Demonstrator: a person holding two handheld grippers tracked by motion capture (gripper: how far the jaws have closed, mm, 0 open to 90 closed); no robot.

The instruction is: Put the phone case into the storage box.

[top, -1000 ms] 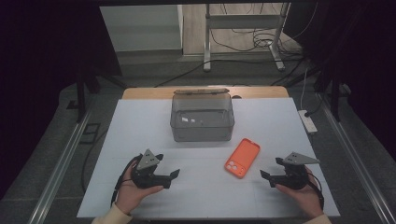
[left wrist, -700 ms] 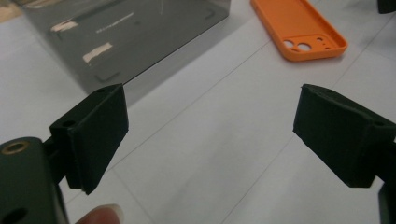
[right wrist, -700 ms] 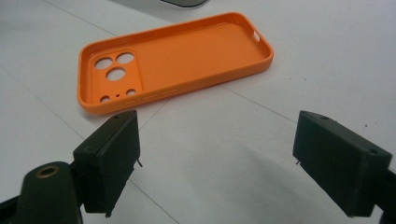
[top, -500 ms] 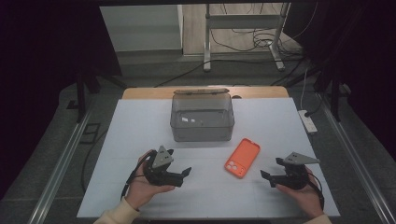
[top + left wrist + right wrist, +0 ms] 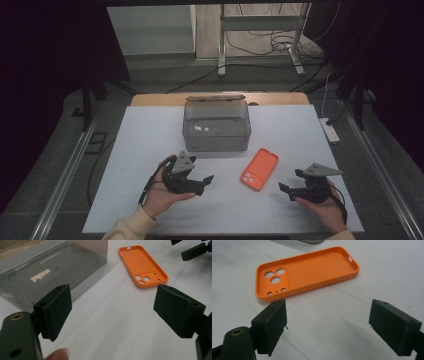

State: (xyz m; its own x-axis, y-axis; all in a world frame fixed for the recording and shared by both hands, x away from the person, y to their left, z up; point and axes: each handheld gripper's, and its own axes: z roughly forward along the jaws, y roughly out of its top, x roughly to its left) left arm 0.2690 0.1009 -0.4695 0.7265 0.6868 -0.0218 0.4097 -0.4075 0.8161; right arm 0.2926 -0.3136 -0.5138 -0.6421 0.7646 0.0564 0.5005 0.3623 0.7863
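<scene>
An orange phone case lies open side up on the white table, right of centre. It also appears in the left gripper view and the right gripper view. A clear grey plastic box with its lid on stands behind it. My left gripper is open, held low to the left of the case, jaws pointing right. My right gripper is open too, just right of the case, jaws pointing left at it. Nothing sits between either pair of jaws.
A power strip lies at the table's right edge. Behind the table a metal stand and loose cables sit on the floor. Rails run along both sides of the table.
My left gripper has moved right and slightly forward towards the phone case. The right gripper has stayed where it was.
</scene>
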